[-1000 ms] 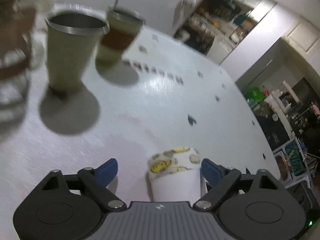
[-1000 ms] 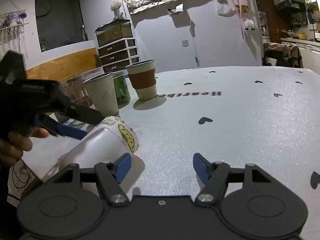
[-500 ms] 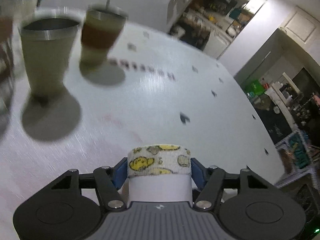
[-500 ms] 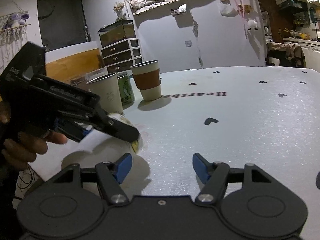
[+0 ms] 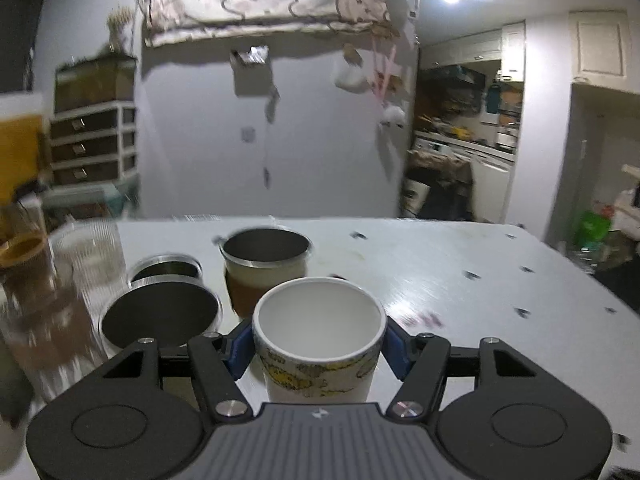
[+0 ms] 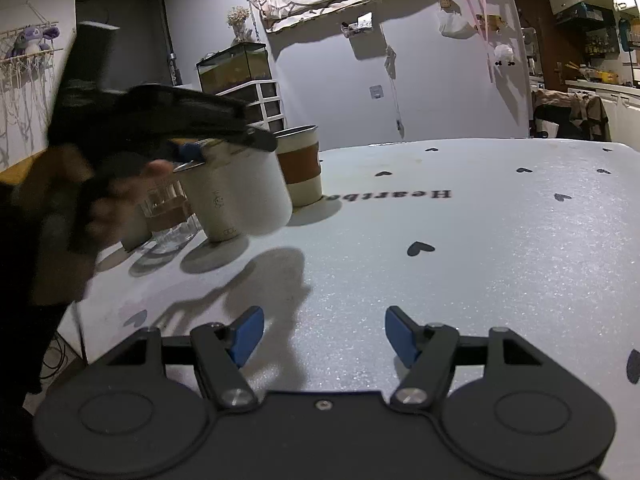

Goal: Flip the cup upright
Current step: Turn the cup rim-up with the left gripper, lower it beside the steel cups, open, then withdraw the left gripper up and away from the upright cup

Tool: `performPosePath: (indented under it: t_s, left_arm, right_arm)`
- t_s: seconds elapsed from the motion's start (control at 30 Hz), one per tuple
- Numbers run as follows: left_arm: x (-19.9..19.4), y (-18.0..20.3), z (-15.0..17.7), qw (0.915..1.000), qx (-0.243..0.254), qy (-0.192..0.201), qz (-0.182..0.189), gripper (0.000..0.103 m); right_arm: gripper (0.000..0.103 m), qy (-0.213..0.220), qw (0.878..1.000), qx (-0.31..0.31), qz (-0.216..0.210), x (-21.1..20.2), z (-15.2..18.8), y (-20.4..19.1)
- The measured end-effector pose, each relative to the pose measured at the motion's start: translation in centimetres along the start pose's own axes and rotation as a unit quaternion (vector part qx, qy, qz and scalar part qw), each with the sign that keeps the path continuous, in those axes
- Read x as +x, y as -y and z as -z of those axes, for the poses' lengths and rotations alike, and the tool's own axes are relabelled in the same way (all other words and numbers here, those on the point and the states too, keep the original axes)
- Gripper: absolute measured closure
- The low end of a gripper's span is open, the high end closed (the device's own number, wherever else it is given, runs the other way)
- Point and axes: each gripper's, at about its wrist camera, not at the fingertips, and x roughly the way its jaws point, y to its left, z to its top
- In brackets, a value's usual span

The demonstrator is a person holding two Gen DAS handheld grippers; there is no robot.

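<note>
My left gripper (image 5: 319, 346) is shut on a white paper cup (image 5: 318, 340) with a yellow-patterned band near its rim. The cup's open mouth faces up in the left wrist view. In the right wrist view the left gripper (image 6: 192, 136) holds the same cup (image 6: 260, 188) in the air above the table, nearly upright and tilted a little. My right gripper (image 6: 324, 338) is open and empty, low over the white table (image 6: 460, 248) near its front edge.
Behind the held cup stand a steel tumbler with a brown sleeve (image 5: 266, 272), a cream tumbler (image 6: 212, 204), another steel cup (image 5: 166, 270) and ribbed glasses (image 5: 90, 256). The white table with black hearts stretches to the right (image 5: 480, 280).
My left gripper closed on the lying cup, lifted it off the table and turned it mouth-up. The right gripper has stayed in place, open.
</note>
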Motion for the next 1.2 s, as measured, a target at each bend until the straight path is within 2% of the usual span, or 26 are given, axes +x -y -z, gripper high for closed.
performPosePath:
  t_s: [0.2, 0.33, 0.37, 0.47, 0.63, 0.9, 1.2]
  left_arm:
    - [2.3, 0.4, 0.6, 0.9992, 0.016, 0.007, -0.034, 0.038]
    - [3.0, 0.2, 1.3, 0.9989, 0.023, -0.001, -0.039, 0.038]
    - [3.0, 0.1, 1.3, 0.999, 0.023, 0.0, -0.039, 0.037]
    - [2.7, 0.0, 1.3, 0.999, 0.021, 0.007, -0.04, 0.021]
    - [2.2, 0.1, 1.3, 0.9994, 0.015, 0.008, -0.03, 0.02]
    - [-0.8, 0.5, 0.7, 0.9993, 0.015, 0.034, -0.006, 0.02]
    - [-6.0, -0.4, 2.0, 0.9981, 0.007, 0.061, -0.003, 0.02]
  right_arm:
    - [0.034, 0.002, 1.0, 0.002, 0.002, -0.1, 0.1, 0.1]
    - [0.034, 0.002, 1.0, 0.003, 0.003, -0.1, 0.1, 0.1]
    - [0.034, 0.002, 1.0, 0.004, 0.003, -0.1, 0.1, 0.1]
    - [0.034, 0.002, 1.0, 0.004, 0.003, 0.0, 0.0, 0.0]
    - [0.034, 0.001, 1.0, 0.001, 0.002, 0.1, 0.1, -0.1]
    - [0.034, 0.013, 1.0, -0.008, 0.006, -0.3, -0.4, -0.4]
    - [0.034, 0.072, 0.997, -0.017, 0.017, -1.9, -2.7, -1.2]
